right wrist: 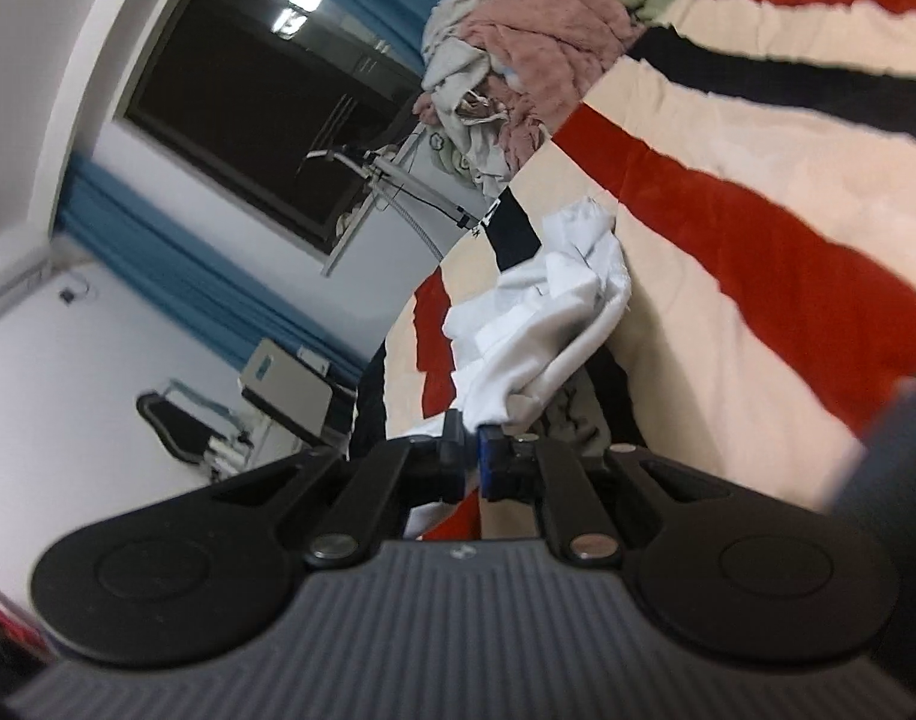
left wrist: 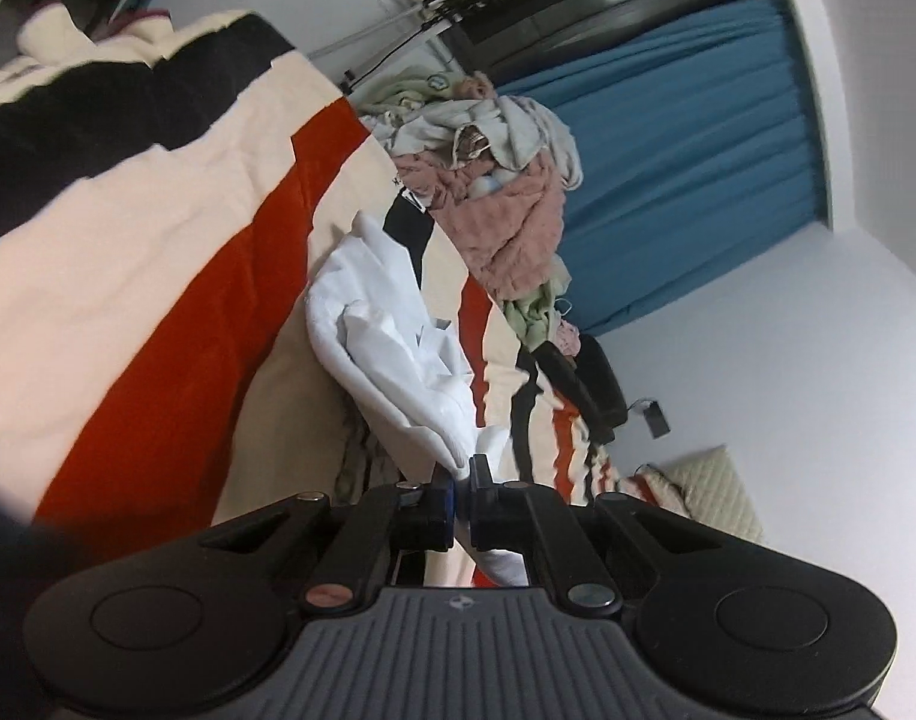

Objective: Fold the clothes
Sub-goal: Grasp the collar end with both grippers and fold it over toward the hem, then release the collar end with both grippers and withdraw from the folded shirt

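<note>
A white garment [left wrist: 392, 324] hangs bunched between both grippers, over a bed cover with cream, red and black stripes [left wrist: 158, 228]. My left gripper [left wrist: 462, 468] is shut on one edge of the white garment. My right gripper [right wrist: 471, 429] is shut on another edge of the same garment [right wrist: 541, 324]. Both views are tilted steeply, so the bed runs diagonally. Part of the cloth droops below the fingers in both views.
A heap of unfolded clothes [left wrist: 505, 180], pink, cream and pale green, lies at the far end of the bed; it also shows in the right wrist view [right wrist: 517, 42]. Blue curtains [left wrist: 697, 150] and a dark window [right wrist: 266, 90] stand behind. A quilted pillow [left wrist: 715, 492] lies near the wall.
</note>
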`<state>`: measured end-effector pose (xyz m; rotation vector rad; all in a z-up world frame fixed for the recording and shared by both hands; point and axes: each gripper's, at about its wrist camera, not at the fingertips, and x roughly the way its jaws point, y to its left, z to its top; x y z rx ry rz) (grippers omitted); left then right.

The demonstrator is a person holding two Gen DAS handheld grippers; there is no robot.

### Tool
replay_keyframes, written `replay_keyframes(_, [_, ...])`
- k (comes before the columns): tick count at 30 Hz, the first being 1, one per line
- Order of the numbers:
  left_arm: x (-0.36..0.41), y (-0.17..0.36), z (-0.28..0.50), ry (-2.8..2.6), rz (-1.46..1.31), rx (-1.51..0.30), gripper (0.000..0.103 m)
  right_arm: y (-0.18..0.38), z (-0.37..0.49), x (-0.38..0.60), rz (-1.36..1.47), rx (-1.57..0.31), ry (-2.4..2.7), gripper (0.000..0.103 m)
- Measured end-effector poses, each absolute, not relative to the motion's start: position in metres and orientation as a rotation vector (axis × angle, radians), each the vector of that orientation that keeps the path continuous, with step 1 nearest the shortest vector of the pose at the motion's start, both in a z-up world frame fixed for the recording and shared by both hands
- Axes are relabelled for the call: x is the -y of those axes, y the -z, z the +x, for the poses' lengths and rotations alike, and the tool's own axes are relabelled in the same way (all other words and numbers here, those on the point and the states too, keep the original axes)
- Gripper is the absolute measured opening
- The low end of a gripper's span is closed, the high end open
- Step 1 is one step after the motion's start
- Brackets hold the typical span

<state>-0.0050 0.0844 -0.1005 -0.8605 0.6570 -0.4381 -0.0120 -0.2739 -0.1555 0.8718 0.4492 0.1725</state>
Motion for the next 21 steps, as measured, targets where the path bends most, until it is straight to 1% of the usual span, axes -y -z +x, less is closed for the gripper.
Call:
replay_keyframes(5, [-0.086,0.098,-0.054,0.441,-0.836,-0.644,0.004,0.156,-0.044,0.27,0.836,-0.451,-0.141,0.008])
replay_keyframes(9, [-0.077,0.084,-0.041,0.433,-0.79,-0.615,0.004,0.15,-0.039,0.274,0.854,-0.415,-0.142,0.008])
replay_keyframes(12, [-0.067,0.065,-0.001,0.421,-0.78,-0.616,0.004,0.135,-0.004,0.279,0.868,-0.383,-0.152,0.008])
replay_keyframes(17, [-0.047,0.033,0.097,0.364,-0.739,-0.612,0.005,0.113,0.098,0.292,0.901,-0.369,-0.114,0.008])
replay_keyframes(21, [-0.02,0.036,0.179,0.276,-0.631,-0.619,0.005,0.121,0.189,0.299,0.93,-0.418,-0.036,0.008])
